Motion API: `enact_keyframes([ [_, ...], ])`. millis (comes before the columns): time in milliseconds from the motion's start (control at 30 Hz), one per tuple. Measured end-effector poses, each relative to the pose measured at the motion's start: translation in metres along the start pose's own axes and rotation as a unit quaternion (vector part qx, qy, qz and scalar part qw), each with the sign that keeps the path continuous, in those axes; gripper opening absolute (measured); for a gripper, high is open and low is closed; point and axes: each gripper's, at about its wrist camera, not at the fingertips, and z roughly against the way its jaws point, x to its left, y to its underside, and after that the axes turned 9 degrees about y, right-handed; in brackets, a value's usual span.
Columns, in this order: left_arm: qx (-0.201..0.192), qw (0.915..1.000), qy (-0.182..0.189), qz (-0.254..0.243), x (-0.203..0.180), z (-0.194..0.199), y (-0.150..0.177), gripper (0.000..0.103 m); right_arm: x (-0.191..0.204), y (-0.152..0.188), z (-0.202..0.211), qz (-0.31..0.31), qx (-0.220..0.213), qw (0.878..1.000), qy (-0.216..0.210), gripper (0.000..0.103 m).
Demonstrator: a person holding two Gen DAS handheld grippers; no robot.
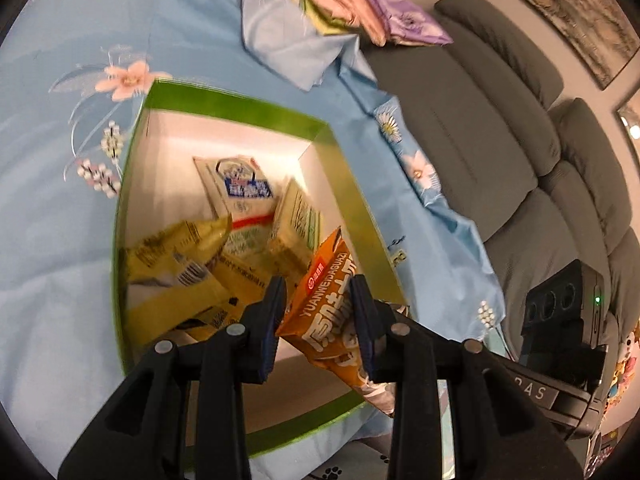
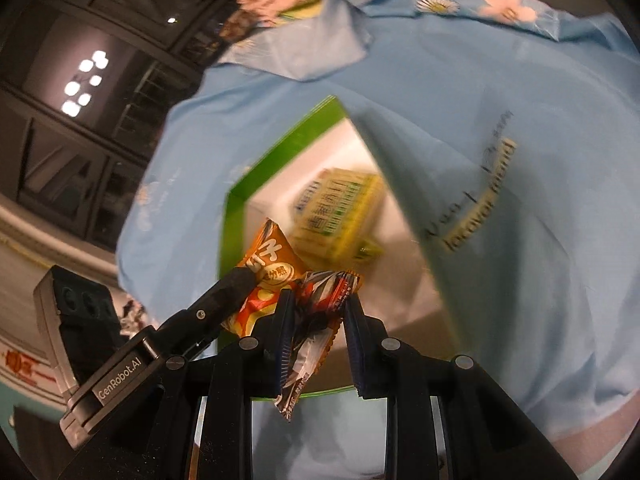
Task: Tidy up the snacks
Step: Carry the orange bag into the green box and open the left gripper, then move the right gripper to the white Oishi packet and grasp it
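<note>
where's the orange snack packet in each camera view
Left wrist: orange snack packet sits low and centre, clamped in the left hand-held gripper above the green box.
Right wrist: it shows left of centre, beside the right hand-held gripper.
Shared landmark: the green box.

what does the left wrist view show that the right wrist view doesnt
Only the left wrist view shows the grey sofa, the blue-and-white pack and the yellow bags in the box. Only the right wrist view shows the red-and-black packet in the right gripper. Both show the green box, the blue floral cloth and the orange packet held by the left gripper.
</note>
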Motion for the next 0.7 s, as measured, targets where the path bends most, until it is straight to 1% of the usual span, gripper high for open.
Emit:
enact_keyframes([
  [67,0.006,1.0000,-0.005,0.003,0.001,-0.007,0.003,0.033,-0.008,0.001,-0.003,-0.007,0.007,1.000,0.001,0.026],
  [133,0.007,0.9999,-0.006,0.007,0.004,-0.012,0.004,0.034,-0.010,0.001,-0.003,-0.006,0.004,1.000,0.006,0.026],
  [200,0.010,0.9998,-0.005,0.017,0.008,-0.015,0.005,0.036,-0.008,-0.002,-0.003,0.001,-0.003,1.000,0.021,0.027],
  [233,0.014,0.9996,-0.011,0.022,0.010,-0.017,0.004,0.038,-0.007,-0.002,-0.003,0.000,-0.003,1.000,0.026,0.027],
  [267,0.018,0.9993,-0.018,0.026,0.012,-0.017,0.005,0.043,-0.006,-0.003,-0.003,-0.001,0.000,1.000,0.029,0.027],
  [300,0.021,0.9992,-0.015,0.030,0.012,-0.016,0.005,0.047,-0.007,-0.003,-0.004,-0.004,0.003,1.000,0.028,0.028],
  [333,0.019,0.9993,-0.003,0.031,0.012,-0.013,0.005,0.059,-0.006,-0.004,-0.003,-0.009,0.005,1.000,0.023,0.031],
  [367,0.010,0.9992,0.018,0.033,0.009,-0.004,0.005,0.066,-0.007,-0.003,-0.002,-0.014,0.008,1.000,0.016,0.039],
  [400,-0.002,0.9992,0.025,0.031,0.007,0.004,0.005,0.069,-0.006,-0.002,0.002,-0.020,0.011,1.000,0.007,0.041],
  [433,-0.020,0.9991,0.030,0.021,0.002,0.018,0.003,0.079,-0.004,-0.001,0.007,-0.021,0.007,1.000,0.004,0.052],
  [467,-0.039,0.9989,0.023,0.010,-0.003,0.030,0.002,0.095,0.001,0.000,0.014,-0.016,-0.003,1.000,0.005,0.065],
  [500,-0.074,0.9972,0.010,-0.006,-0.009,0.047,0.002,0.102,0.007,0.001,0.020,-0.011,-0.014,1.000,0.009,0.072],
  [533,-0.115,0.9930,-0.006,-0.026,-0.016,0.068,0.004,0.102,0.013,0.002,0.026,-0.006,-0.026,1.000,0.012,0.078],
  [600,-0.157,0.9854,-0.024,-0.062,-0.026,0.100,0.005,0.102,0.031,0.004,0.042,0.017,-0.061,0.998,0.022,0.080],
  [667,-0.172,0.9814,-0.024,-0.082,-0.029,0.127,0.008,0.102,0.048,0.004,0.054,0.044,-0.092,0.994,0.039,0.080],
  [700,-0.176,0.9806,-0.025,-0.082,-0.026,0.142,0.010,0.102,0.053,0.003,0.055,0.050,-0.097,0.993,0.049,0.080],
])
